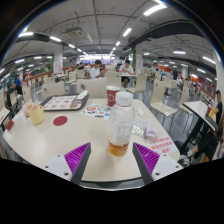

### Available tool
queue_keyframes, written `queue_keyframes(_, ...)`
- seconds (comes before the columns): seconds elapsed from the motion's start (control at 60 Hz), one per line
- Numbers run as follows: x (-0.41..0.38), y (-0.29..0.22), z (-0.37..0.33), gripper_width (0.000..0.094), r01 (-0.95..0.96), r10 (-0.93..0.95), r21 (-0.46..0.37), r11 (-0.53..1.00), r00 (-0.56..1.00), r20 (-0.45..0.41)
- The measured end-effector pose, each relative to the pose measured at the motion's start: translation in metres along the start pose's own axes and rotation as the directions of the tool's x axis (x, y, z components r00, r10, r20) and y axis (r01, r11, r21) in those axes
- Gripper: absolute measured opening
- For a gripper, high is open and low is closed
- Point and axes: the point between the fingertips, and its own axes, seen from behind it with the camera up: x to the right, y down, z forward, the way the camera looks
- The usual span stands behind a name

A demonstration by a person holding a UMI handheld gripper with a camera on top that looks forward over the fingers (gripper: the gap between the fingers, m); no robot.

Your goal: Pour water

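A clear plastic bottle point(120, 122) with a white cap and a little amber liquid at its bottom stands upright on the white table point(55, 145), between and just ahead of my fingertips. My gripper point(112, 152) is open, its purple pads point(76, 155) wide apart on either side, with a gap to the bottle on each side. A red paper cup point(112, 95) stands on the table right behind the bottle.
On the table stand a tray point(63, 102) at the far left, a red coaster point(60, 120), a cup with orange drink point(36, 114), and papers point(96, 112). Chairs point(163, 106) and more tables stand at the right. People sit far behind.
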Motion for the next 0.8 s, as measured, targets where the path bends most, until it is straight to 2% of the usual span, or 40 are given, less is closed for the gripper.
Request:
queue_keyframes(0.2, 0.023, -0.023, 0.060, 0.0830, -0.040, 0.041, 0.048, 0.998, 0.999, -0.003)
queue_keyframes(0.25, 0.023, -0.024, 0.071, 0.0789, -0.038, 0.038, 0.057, 0.998, 0.999, 0.001)
queue_keyframes(0.433, 0.027, -0.028, 0.097, 0.0552, -0.043, 0.045, 0.072, 0.996, 0.999, -0.023)
queue_keyframes(0.6, 0.025, -0.030, 0.096, 0.0434, -0.034, 0.037, 0.070, 0.997, 0.998, -0.046)
queue_keyframes(0.8, 0.017, -0.037, 0.095, 0.0433, 0.030, -0.026, 0.040, 0.999, 0.995, -0.097)
